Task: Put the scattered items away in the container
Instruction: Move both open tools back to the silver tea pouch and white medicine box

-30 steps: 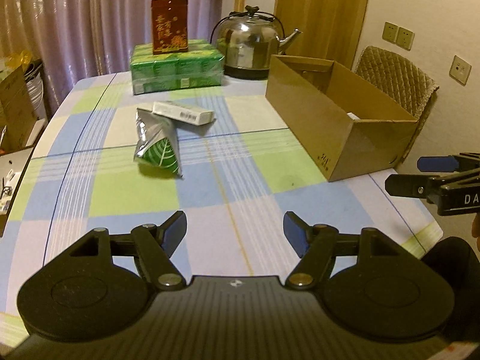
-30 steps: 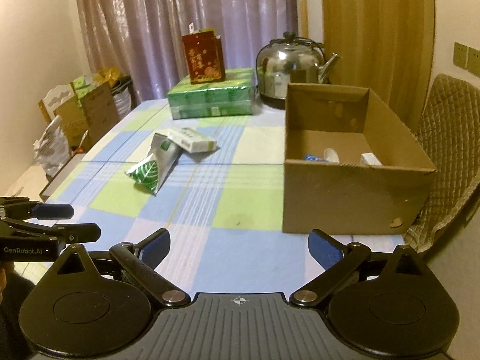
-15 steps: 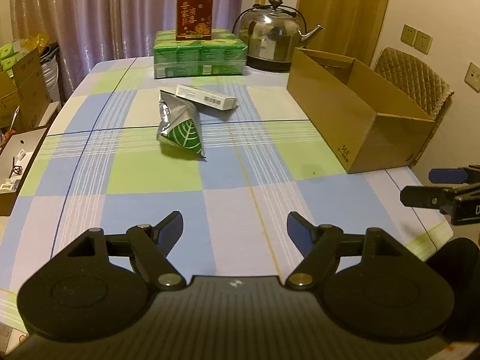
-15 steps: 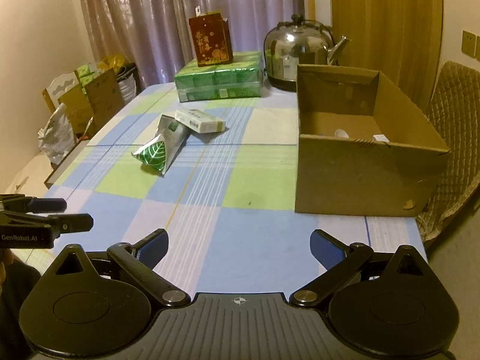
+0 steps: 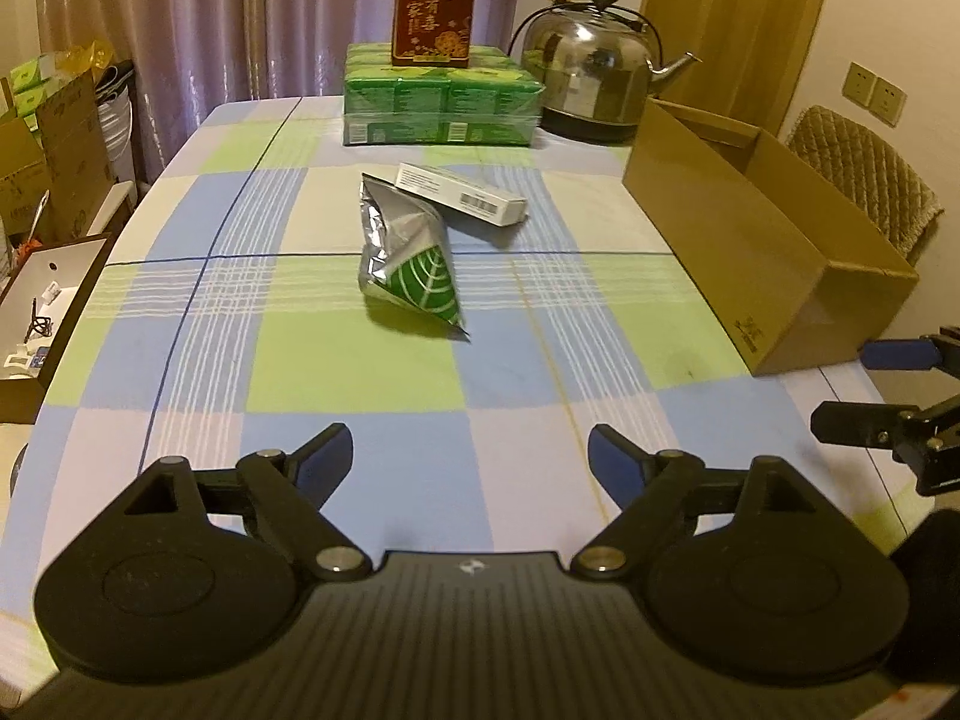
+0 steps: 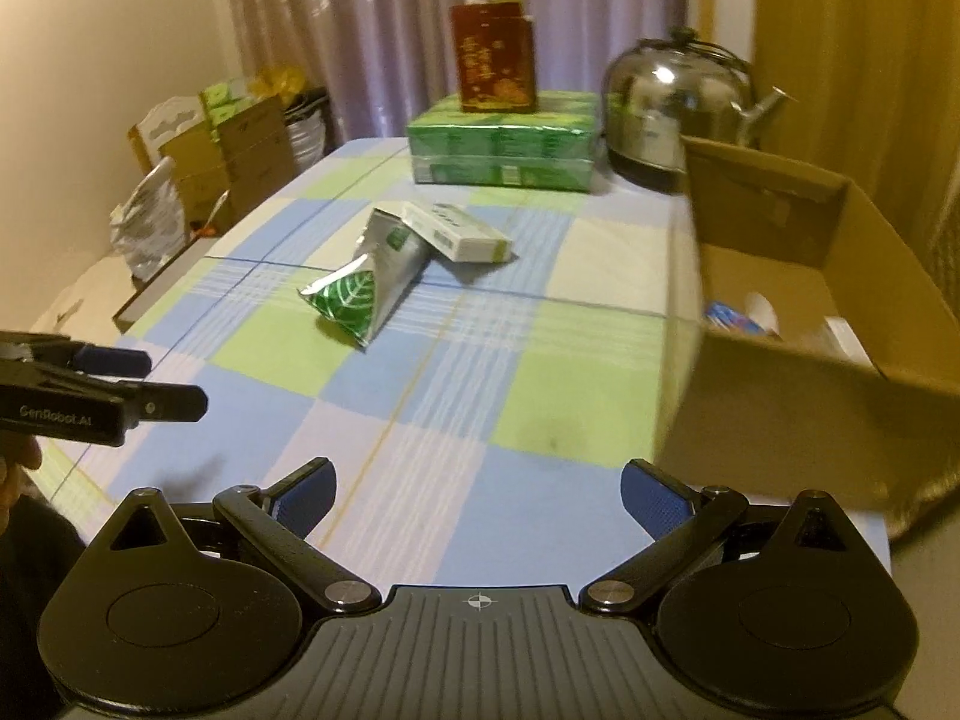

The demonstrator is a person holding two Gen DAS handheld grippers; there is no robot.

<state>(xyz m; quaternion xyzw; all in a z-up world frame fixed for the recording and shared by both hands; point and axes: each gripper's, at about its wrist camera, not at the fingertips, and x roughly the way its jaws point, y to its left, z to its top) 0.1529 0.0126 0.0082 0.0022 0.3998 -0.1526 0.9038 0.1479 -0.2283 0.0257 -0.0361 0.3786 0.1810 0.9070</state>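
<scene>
A shiny silver pouch with a green leaf [image 5: 411, 261] lies in the middle of the table with the blue, green and white checked cloth [image 5: 336, 360]. Its long side runs away from the cameras. A long white carton [image 5: 462, 195] leans across its far end, pointing towards the brown cardboard box [image 5: 774, 264] on the right. Purple curtains [image 5: 240, 18] hang behind. Things inside the box look blurry. The left gripper [image 5: 469, 461] and right gripper [image 6: 478, 492] are both spread wide, holding nothing.
</scene>
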